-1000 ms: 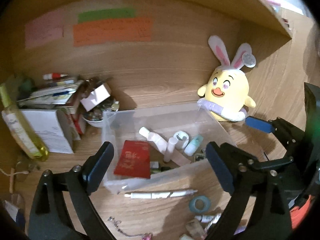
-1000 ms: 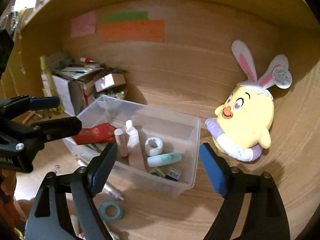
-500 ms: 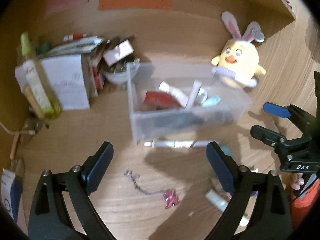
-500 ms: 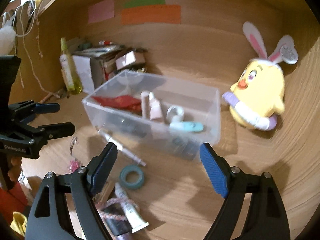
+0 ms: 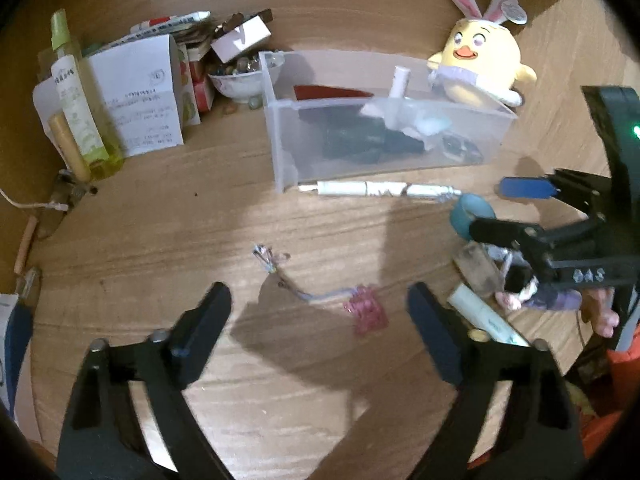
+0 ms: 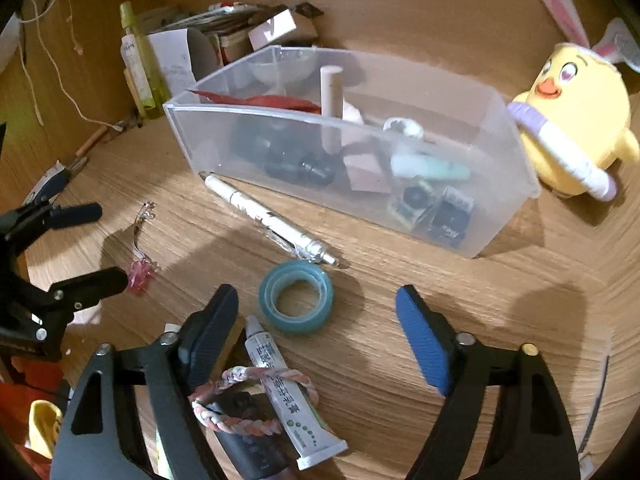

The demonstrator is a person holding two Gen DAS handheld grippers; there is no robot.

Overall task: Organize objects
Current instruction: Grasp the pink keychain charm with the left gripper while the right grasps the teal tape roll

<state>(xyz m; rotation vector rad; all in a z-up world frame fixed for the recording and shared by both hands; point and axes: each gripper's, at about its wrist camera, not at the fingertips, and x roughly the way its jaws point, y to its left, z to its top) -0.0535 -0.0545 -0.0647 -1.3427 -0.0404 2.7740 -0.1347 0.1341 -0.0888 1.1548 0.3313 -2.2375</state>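
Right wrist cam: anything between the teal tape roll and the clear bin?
Yes: the white pen lies on the desk between the tape roll and the clear bin, along the bin's front wall. The right wrist view shows it.

Black left tongs [image 5: 319,308], black right tongs [image 6: 316,312] — blue ribbed pads [image 6: 420,340], silver screws, perhaps "DAS" lettering

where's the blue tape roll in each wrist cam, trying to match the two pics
Left wrist: the tape roll sits at the right, partly hidden behind the right gripper, just past the tip of the white pen.
Right wrist: the tape roll lies low in the middle, between the open fingers, near the pen's tip.
Shared landmark: the clear bin, with the pen along its front wall.
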